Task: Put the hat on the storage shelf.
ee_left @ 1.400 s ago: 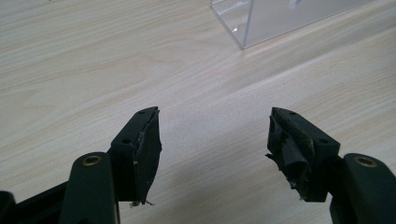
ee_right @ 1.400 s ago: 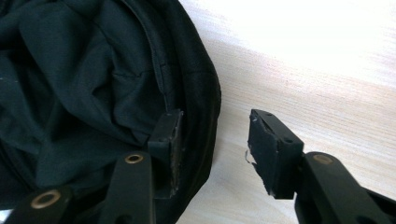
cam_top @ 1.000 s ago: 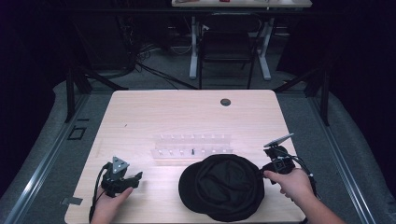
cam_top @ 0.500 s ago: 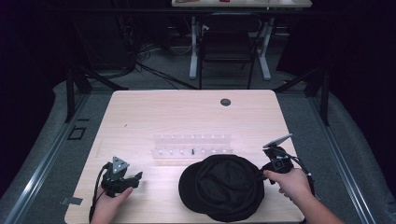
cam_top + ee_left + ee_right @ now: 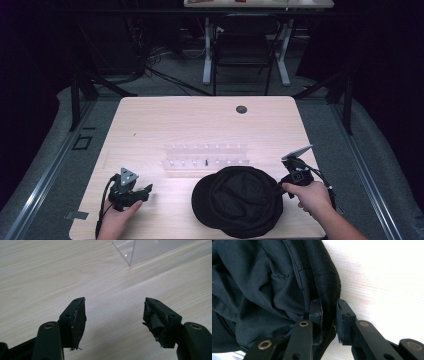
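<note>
Right gripper [image 5: 328, 320]: your jaws have just been closing on the edge of the black fabric cap [image 5: 240, 200], one jaw inside the rim and one outside. In the right gripper view the band of cloth sits between the pads; the inner pad looks pressed to it, but whether the outer pad presses yet you cannot tell for sure.

Why this hold: biting the stiffer stitched rim rather than the loose crown should give you a firm handle on a floppy thing, so the cap can be lifted or turned without the cloth slipping out.

Right hand [image 5: 310, 196]: near the right end of the front edge of the pale wooden tabletop [image 5: 200, 125], with the gripper pointing left into the cap's right side.

Cap: lying crumpled near the front edge, right of the middle, its dark lining and seams facing you in the right gripper view.

Left gripper [image 5: 117, 315]: jaws spread wide with nothing between them, only bare wood beneath. It sits near the front left corner, well apart from the cap, likely parked so it stays out of the way until a second hold is needed.

Clear plastic rack [image 5: 206, 155]: stands just behind the cap toward the middle of the tabletop; its corner shows in the left gripper view. Keep the cap's lift clear of it.

Small round dark hole [image 5: 241, 109]: near the far edge, well away from the work.
</note>
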A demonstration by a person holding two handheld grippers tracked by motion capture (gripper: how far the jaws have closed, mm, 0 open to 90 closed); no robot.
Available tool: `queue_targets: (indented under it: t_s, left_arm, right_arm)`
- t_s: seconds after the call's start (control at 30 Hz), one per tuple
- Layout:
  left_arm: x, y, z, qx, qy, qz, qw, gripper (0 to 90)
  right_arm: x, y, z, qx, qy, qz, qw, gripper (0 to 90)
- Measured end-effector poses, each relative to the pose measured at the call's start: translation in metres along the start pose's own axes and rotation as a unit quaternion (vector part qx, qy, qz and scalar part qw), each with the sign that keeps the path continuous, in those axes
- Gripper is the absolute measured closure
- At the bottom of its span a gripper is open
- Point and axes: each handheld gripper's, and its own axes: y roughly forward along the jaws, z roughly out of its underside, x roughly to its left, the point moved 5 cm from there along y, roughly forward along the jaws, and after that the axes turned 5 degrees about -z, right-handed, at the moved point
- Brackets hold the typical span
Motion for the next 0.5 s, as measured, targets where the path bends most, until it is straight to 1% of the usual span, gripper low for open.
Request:
queue_targets:
  t_s: [0.07, 0.17, 0.2, 0.23, 0.27, 0.3, 0.37, 0.4, 0.5]
  left_arm:
    - [0.0001, 0.0001, 0.0000, -0.001, 0.000, 0.000, 1.0000, 34.7]
    - [0.0004, 0.0001, 0.0001, -0.001, -0.001, -0.001, 1.0000, 34.7]
    - [0.0005, 0.0001, 0.0001, -0.001, -0.001, -0.001, 1.0000, 34.7]
    - [0.0006, 0.0001, 0.0001, -0.001, -0.002, -0.001, 1.0000, 34.7]
    - [0.0006, 0.0001, 0.0002, -0.001, -0.003, -0.001, 1.0000, 34.7]
    - [0.0008, 0.0002, 0.0003, 0.000, -0.003, -0.001, 1.0000, 34.7]
    - [0.0008, 0.0002, 0.0003, 0.000, -0.003, -0.002, 1.0000, 34.7]
    - [0.0009, 0.0001, 0.0003, 0.000, -0.002, -0.001, 1.0000, 34.7]
    - [0.0009, 0.0005, 0.0004, 0.001, -0.001, 0.000, 1.0000, 34.7]
  right_arm:
    - [0.0004, 0.0000, 0.0003, 0.002, -0.007, 0.004, 1.0000, 75.3]
    - [-0.0001, 0.0007, 0.0009, 0.003, -0.007, 0.006, 1.0000, 72.3]
    - [-0.0011, 0.0000, 0.0010, 0.004, -0.010, 0.009, 0.9999, 69.9]
    - [-0.0028, -0.0010, 0.0015, 0.009, -0.013, 0.017, 0.9997, 64.5]
    - [-0.0028, -0.0010, 0.0015, 0.009, -0.013, 0.017, 0.9997, 64.5]
    - [-0.0035, -0.0007, 0.0017, 0.007, -0.007, 0.025, 0.9996, 59.3]
    - [-0.0041, -0.0006, 0.0018, 0.002, -0.007, 0.031, 0.9995, 55.2]
    - [-0.0041, -0.0006, 0.0018, 0.002, -0.007, 0.031, 0.9995, 55.2]
    - [-0.0051, 0.0005, 0.0021, 0.000, -0.002, 0.040, 0.9992, 51.0]
